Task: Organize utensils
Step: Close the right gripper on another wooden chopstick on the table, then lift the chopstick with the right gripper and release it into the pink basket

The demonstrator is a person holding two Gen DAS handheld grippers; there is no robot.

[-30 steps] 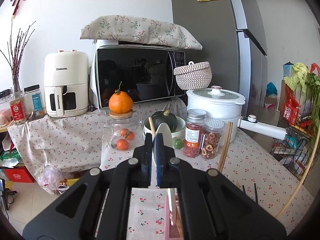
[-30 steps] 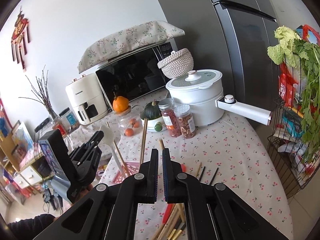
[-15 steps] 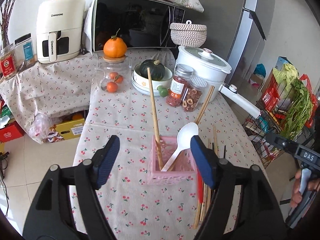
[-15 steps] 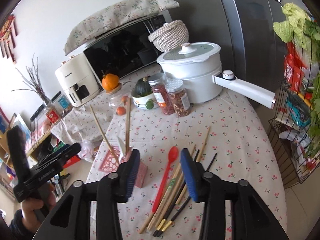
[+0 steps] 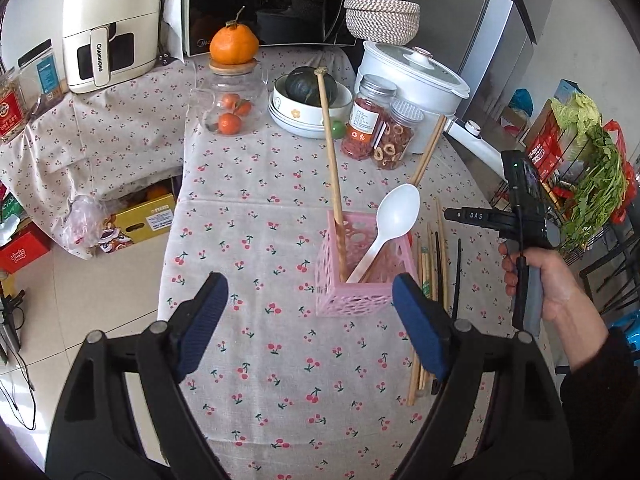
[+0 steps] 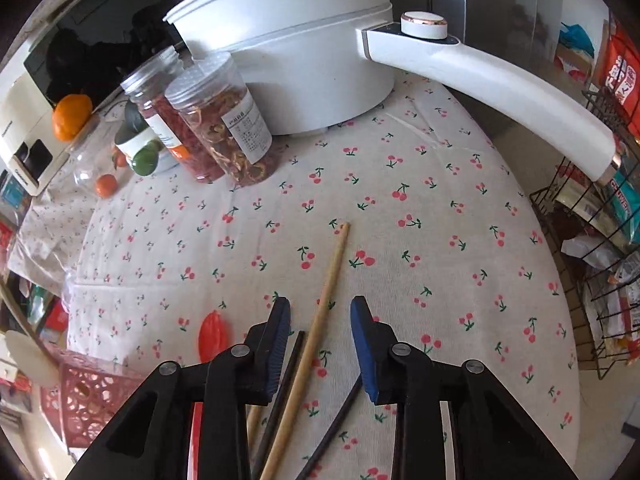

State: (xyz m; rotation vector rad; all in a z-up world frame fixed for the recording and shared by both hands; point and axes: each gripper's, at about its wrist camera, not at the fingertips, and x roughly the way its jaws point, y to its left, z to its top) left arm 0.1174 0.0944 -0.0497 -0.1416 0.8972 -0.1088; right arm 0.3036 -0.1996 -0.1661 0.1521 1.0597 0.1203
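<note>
- Cherry-print cloth covered the bench [image 5: 248, 368], with an air fryer [image 5: 108, 24] and a microwave [image 5: 272, 0] along the back.
- On the left, the left hand-held gripper [image 5: 308, 328] hovered over the cloth with its jaws spread wide and nothing between them.
- Just beyond it stood the pink holder [image 5: 360, 268], carrying a white spoon [image 5: 390, 224] and two long wooden chopsticks that leaned out of the top.
- Right of the holder, loose chopsticks [image 5: 434, 264] in wood and black lay bunched on the cloth, close beside its wall.
- From the right wrist view, the right hand-held gripper [image 6: 322, 344] hung low over that bunch, jaws partly open and empty, straddling a wooden chopstick [image 6: 328, 292]; a black chopstick [image 6: 286, 380] lay just beside it, and a red spoon [image 6: 214, 334] to the left.
- The wooden chopstick looked light, stiff and smooth, so it would probably roll or pivot if pinched near an end; a hold around mid-length, clear of the black neighbour, seemed safest.
- Lying flat on soft cloth, it likely needed the fingertips pressed right down to get under its sides.
</note>
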